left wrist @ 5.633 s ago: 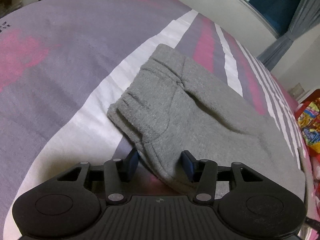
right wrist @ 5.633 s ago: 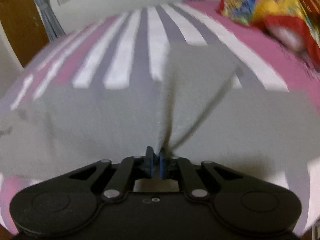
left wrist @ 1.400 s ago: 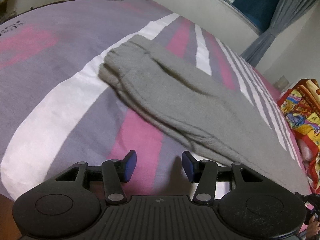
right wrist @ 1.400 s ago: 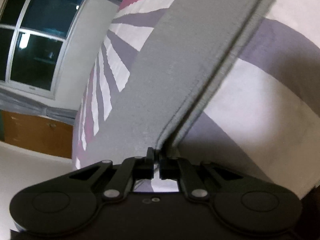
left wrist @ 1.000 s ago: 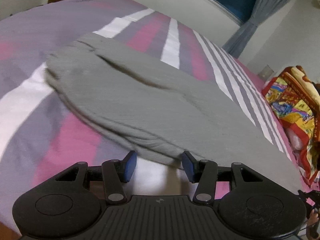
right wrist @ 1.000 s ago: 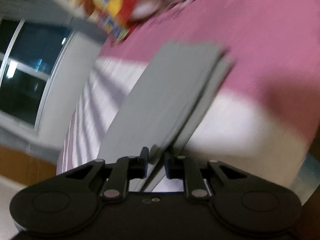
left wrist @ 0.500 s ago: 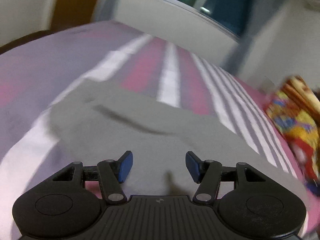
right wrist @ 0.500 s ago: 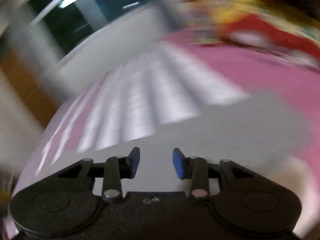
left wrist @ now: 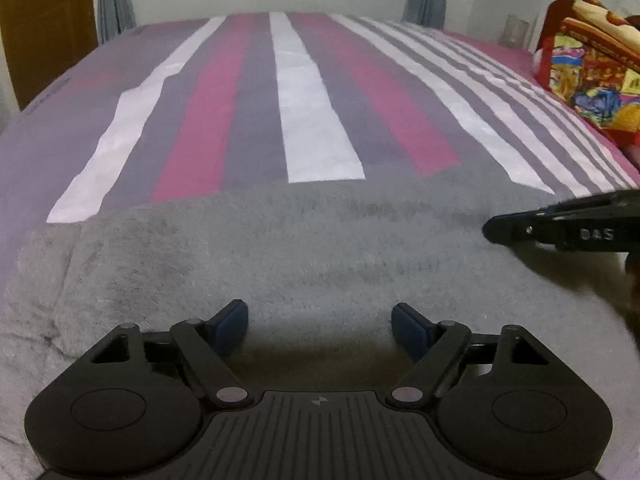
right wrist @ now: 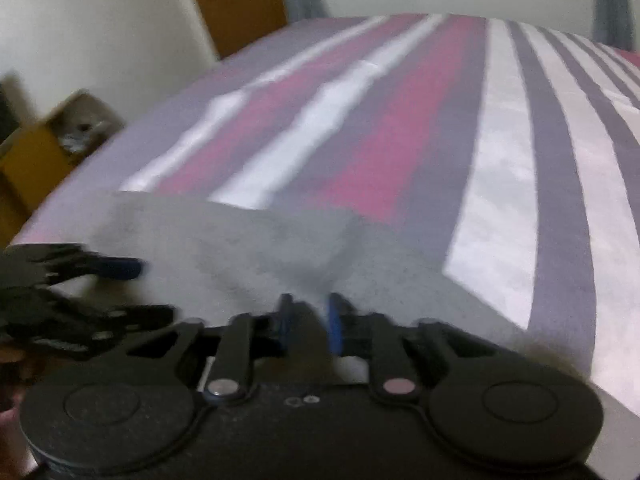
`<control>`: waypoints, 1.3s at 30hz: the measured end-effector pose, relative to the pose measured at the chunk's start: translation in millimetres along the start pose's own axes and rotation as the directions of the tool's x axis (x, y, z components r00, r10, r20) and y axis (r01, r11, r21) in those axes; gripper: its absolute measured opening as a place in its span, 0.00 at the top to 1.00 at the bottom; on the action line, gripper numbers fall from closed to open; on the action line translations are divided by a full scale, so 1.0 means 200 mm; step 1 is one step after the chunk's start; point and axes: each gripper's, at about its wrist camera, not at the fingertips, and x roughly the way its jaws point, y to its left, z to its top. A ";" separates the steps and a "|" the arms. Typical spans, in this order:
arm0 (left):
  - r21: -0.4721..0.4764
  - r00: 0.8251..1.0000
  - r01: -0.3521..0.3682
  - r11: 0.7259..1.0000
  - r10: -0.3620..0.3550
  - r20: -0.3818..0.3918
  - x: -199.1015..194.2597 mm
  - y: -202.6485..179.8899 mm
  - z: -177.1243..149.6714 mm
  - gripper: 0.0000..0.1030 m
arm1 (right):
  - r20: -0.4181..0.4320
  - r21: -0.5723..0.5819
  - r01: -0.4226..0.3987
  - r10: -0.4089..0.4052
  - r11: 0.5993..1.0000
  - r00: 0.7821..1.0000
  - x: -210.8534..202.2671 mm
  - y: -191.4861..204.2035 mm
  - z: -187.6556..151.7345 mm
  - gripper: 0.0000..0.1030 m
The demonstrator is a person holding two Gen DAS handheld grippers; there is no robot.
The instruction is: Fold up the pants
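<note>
Clearly, from the left wrist view, the grey pants (left wrist: 304, 248) lie as a broad band across the near part of the striped bedspread (left wrist: 316, 120), stretching from a bunched, layered end at the left, where one thickness of cloth sits on another, toward the right edge of the picture. The left gripper (left wrist: 320, 322) hovers low over the middle of that band with its blue pads spread wide and nothing between them; whether they touch the cloth I cannot tell. The dark nose of the right gripper (left wrist: 560, 228) pokes in from the right, over the fabric, and a bright patterned blanket (left wrist: 588, 64) sits at the far right of the bed. The right wrist view is blurred, yet it shows the pants (right wrist: 248, 252) lying just ahead of the tool with a raised ridge of cloth running toward its fingers. The right gripper (right wrist: 308, 322) has its pads drawn close together with a narrow gap, and I cannot tell whether that ridge is pinched in it or merely lies in front. The left gripper (right wrist: 120, 268) appears at the left edge, over the cloth. Judging from the doubled layers, the lengthwise fold, leg on leg, looks done; what appears left is to fold the long band across itself into a compact stack and smooth it.
</note>
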 end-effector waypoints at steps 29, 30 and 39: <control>-0.330 0.986 -0.147 0.933 0.164 0.022 -0.40 0.29 -0.56 0.09 | 0.353 0.885 -0.107 -0.504 0.452 0.788 -1.96 -1.38 -1.63 0.68; -0.311 0.985 -0.162 0.937 0.173 0.009 -0.39 0.28 -0.55 0.09 | 0.359 0.882 -0.112 -0.501 0.457 0.788 -1.95 -1.38 -1.62 0.68; -0.336 0.984 -0.173 0.926 0.174 -0.026 -0.38 0.29 -0.54 0.05 | 0.344 0.909 -0.158 -0.484 0.385 0.805 -1.83 -1.51 -1.57 0.77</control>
